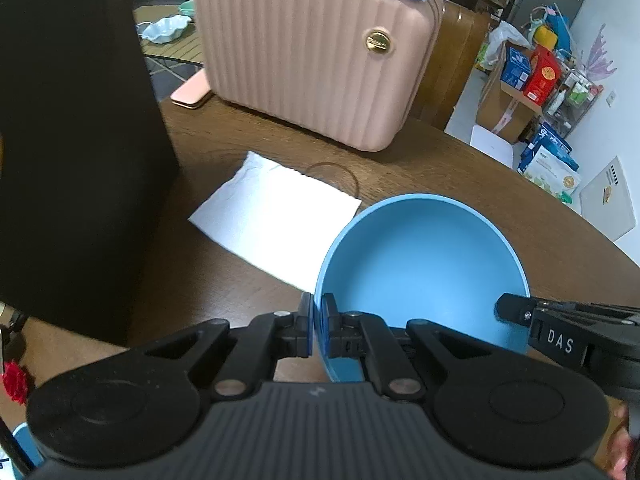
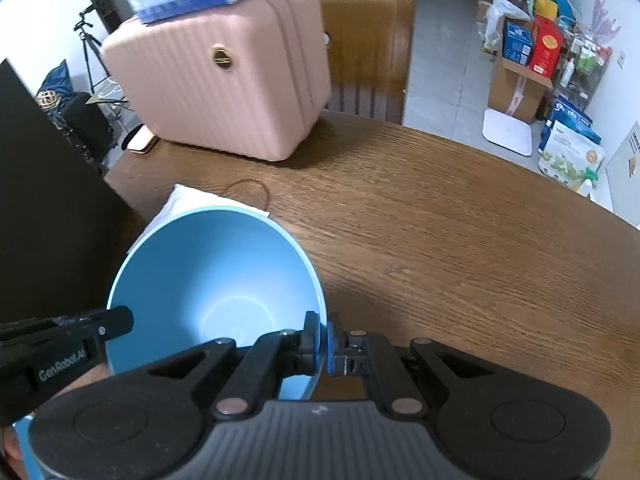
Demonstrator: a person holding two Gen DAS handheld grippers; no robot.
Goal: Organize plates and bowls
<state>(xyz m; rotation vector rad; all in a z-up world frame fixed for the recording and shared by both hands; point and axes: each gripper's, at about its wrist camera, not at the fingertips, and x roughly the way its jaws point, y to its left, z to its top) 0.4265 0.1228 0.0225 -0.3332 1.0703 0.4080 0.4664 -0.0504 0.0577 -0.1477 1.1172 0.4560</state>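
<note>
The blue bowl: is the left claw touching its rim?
Touching. In the left wrist view, the left claw is shut on the rim of the blue bowl, one pad inside the wall and one outside, with no gap visible.

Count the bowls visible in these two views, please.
3. A blue bowl is clamped by its rim between the left gripper and right gripper. A white bowl and a green one sit far back left. Others may be hidden.

"DAS" on right gripper (image 1: 516,312); "GenRoboLA" on left gripper (image 2: 116,322).
</note>
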